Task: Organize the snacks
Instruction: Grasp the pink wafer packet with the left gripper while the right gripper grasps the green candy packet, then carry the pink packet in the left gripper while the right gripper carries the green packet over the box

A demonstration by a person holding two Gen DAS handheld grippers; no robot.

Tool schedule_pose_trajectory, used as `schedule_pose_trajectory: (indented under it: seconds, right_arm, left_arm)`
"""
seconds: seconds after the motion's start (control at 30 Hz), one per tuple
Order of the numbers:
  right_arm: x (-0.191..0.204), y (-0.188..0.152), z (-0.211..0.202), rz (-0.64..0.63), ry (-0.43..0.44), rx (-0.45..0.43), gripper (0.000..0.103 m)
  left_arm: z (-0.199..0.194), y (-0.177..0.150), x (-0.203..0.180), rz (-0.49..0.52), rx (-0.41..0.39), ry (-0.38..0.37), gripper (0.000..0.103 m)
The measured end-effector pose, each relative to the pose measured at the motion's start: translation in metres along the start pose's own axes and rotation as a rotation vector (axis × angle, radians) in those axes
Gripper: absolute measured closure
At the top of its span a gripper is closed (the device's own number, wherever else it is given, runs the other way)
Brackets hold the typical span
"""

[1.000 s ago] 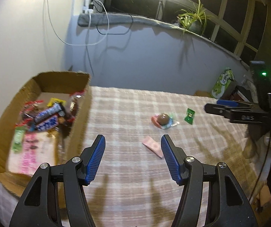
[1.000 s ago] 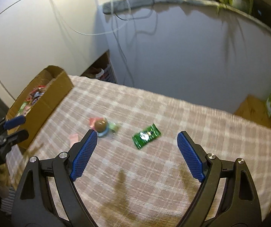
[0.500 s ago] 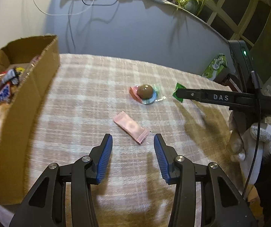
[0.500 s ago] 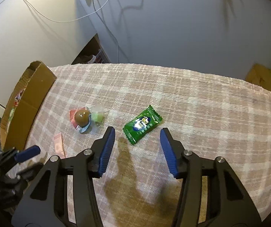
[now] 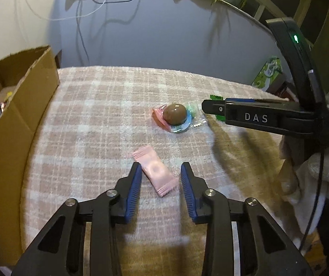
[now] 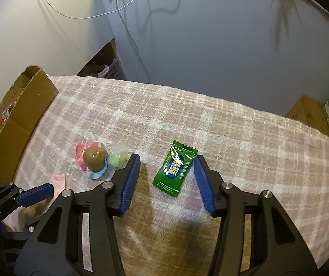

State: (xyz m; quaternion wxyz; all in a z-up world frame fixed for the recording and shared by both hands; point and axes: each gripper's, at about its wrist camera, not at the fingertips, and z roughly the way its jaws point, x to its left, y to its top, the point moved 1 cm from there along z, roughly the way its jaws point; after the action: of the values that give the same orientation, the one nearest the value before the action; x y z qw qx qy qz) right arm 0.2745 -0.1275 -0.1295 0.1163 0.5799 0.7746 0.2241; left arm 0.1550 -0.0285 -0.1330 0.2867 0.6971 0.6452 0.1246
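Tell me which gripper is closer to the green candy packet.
Right. The right gripper straddles the green candy packet; the left gripper sits farther away, around the pink wrapper.

Pink sachet (image 5: 156, 174): flat on the plaid cloth (image 5: 100, 115), lay diagonal, near the cardboard box (image 5: 15, 124). Brown egg-shaped sweet (image 5: 174, 114) on wrappers: farther from the box. Green sachet (image 6: 176, 169): flat, farthest from the box
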Motion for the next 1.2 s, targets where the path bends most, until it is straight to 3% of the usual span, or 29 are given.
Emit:
schedule_pose_trajectory:
  seconds: [0.23,0.47,1.2]
  right_arm:
    - [0.003,0.0,0.003,-0.067,-0.059,-0.001,0.065]
    - [0.002,-0.004,0.0,-0.094,-0.078,0.0,0.079]
    - [-0.005,-0.022,-0.045,-0.043,0.02,-0.049,0.081]
  left_arm:
    - [0.006,-0.001,-0.01,0.071,-0.018,0.078,0.085]
    - [0.004,-0.002,-0.011,0.087,-0.024,0.083,0.086]
    - [-0.031,-0.006,0.003,0.029,-0.07,0.062,0.086]
